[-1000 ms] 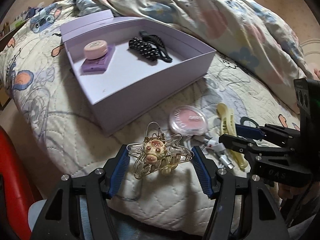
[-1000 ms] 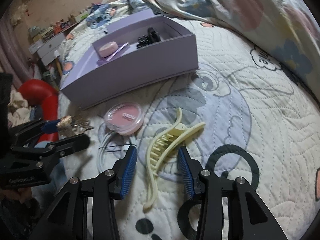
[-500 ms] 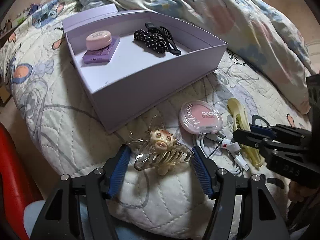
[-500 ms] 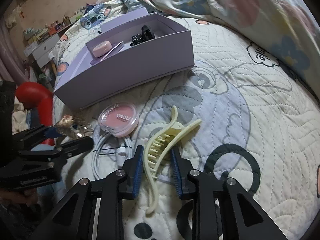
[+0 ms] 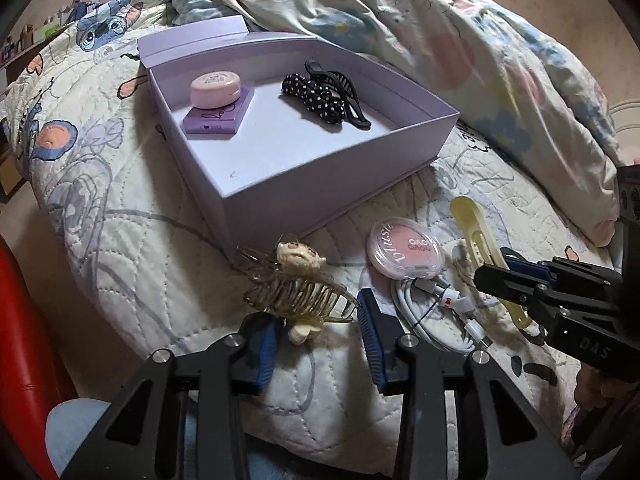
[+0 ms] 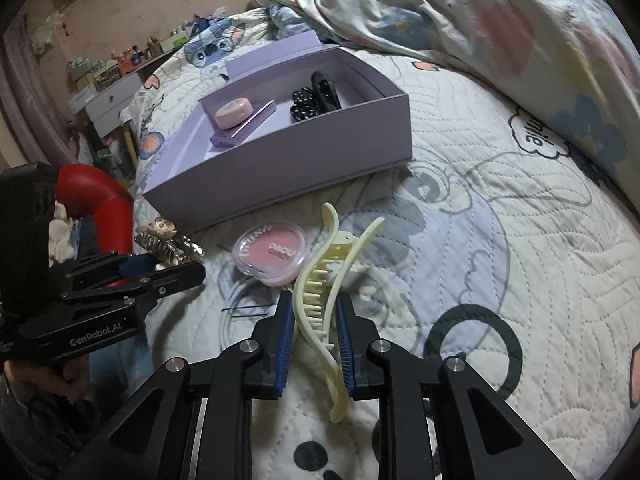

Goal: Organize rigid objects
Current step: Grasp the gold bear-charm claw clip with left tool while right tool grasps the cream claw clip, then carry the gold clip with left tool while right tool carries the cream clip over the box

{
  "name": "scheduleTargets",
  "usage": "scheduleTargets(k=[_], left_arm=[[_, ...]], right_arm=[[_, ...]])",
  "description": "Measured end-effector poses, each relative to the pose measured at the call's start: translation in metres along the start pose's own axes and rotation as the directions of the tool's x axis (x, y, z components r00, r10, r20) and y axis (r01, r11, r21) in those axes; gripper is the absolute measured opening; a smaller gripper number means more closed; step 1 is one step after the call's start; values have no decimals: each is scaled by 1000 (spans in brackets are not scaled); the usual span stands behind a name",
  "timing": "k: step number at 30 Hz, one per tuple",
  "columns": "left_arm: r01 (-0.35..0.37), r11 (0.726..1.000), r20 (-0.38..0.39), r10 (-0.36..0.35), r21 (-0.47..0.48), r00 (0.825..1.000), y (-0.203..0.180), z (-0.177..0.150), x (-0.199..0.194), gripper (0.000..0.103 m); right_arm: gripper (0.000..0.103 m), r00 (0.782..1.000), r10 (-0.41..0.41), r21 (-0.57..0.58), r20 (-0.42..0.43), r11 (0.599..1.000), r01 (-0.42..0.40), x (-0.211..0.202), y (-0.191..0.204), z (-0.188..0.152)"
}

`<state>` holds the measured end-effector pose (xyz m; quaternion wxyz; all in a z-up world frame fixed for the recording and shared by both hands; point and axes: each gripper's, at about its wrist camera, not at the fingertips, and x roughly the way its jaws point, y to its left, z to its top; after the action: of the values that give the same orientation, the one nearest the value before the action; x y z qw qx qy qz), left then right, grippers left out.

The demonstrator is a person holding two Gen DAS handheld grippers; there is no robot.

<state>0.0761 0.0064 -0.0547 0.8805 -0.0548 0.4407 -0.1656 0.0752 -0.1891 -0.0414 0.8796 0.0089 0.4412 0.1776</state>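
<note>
My left gripper (image 5: 316, 328) is shut on a clear star-shaped hair claw with a cream figurine (image 5: 298, 288), tilted and lifted off the quilt; the claw also shows in the right wrist view (image 6: 168, 246). My right gripper (image 6: 314, 334) is shut on a pale yellow hair claw (image 6: 324, 300), which also shows in the left wrist view (image 5: 478, 240). The open lilac box (image 5: 304, 184) lies beyond, holding a pink jar (image 5: 216, 90) on a purple case and a black dotted hair clip (image 5: 320, 98).
A pink blush compact (image 5: 406, 254) and a coiled white cable (image 5: 436, 308) lie on the quilt between the grippers. A rumpled floral duvet (image 5: 440, 40) lies behind the box. A red object (image 6: 94, 196) stands at the bed's left edge.
Both grippers have closed on their hair claws. The left one has lifted and tilted the star claw. The right one has raised the yellow claw slightly.
</note>
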Motion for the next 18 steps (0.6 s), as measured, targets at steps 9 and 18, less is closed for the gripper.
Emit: scheduleTargets(k=[9,18], left_arm=[[4,1000,36,-4,-9,999,0,-5,-15,36],[-24,1000,67,24,0,997,-3,-2,-37,36]], right_arm=[[20,1000,24,-25,-2,999,-24,0,9,4],[20,997,67,-50,26,997,-66,-7,19,8]])
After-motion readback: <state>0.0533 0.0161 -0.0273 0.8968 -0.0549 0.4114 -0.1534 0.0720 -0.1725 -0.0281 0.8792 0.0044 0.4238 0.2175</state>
